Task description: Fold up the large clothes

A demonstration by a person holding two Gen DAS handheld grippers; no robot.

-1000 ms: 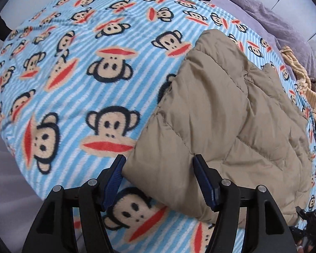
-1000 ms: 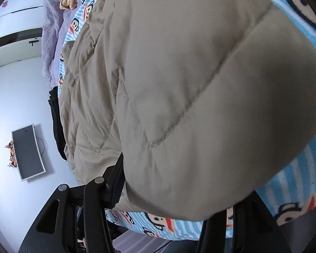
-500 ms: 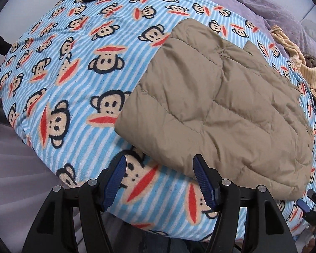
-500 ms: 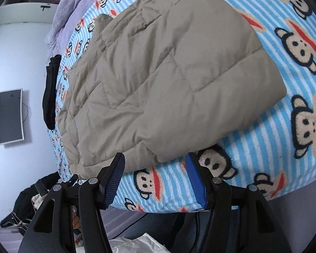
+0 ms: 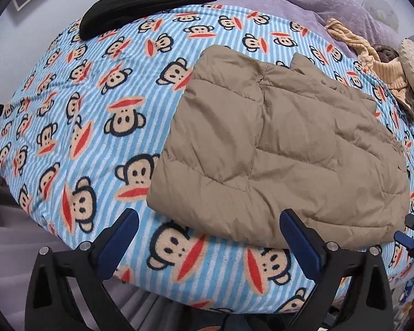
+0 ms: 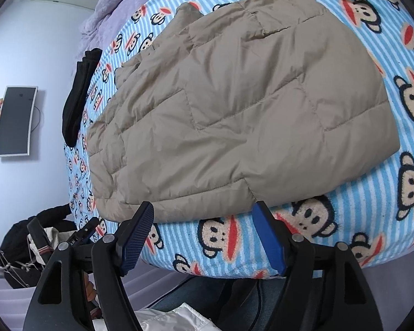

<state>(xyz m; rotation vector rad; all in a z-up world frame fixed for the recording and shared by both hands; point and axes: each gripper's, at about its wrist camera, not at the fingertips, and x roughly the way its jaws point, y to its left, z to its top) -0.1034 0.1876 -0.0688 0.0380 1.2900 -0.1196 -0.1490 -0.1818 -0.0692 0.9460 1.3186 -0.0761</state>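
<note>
A tan quilted jacket [image 5: 284, 149] lies folded flat on the bed's monkey-print blanket [image 5: 77, 127], toward the near edge. The left tongs [image 5: 209, 237] hang wide and empty just short of the jacket's near hem; the right tongs [image 6: 204, 229] are likewise spread wide, holding nothing, close to that hem. At 11 o'clock in the left view lies a black garment [image 5: 140, 2]; at 2 o'clock a yellow knit [image 5: 383, 66]. No legible writing shows.

Monkey-print striped bed [image 5: 69, 138] bearing folded tan quilted jacket [image 5: 276, 149], black garment [image 5: 143, 2].
</note>
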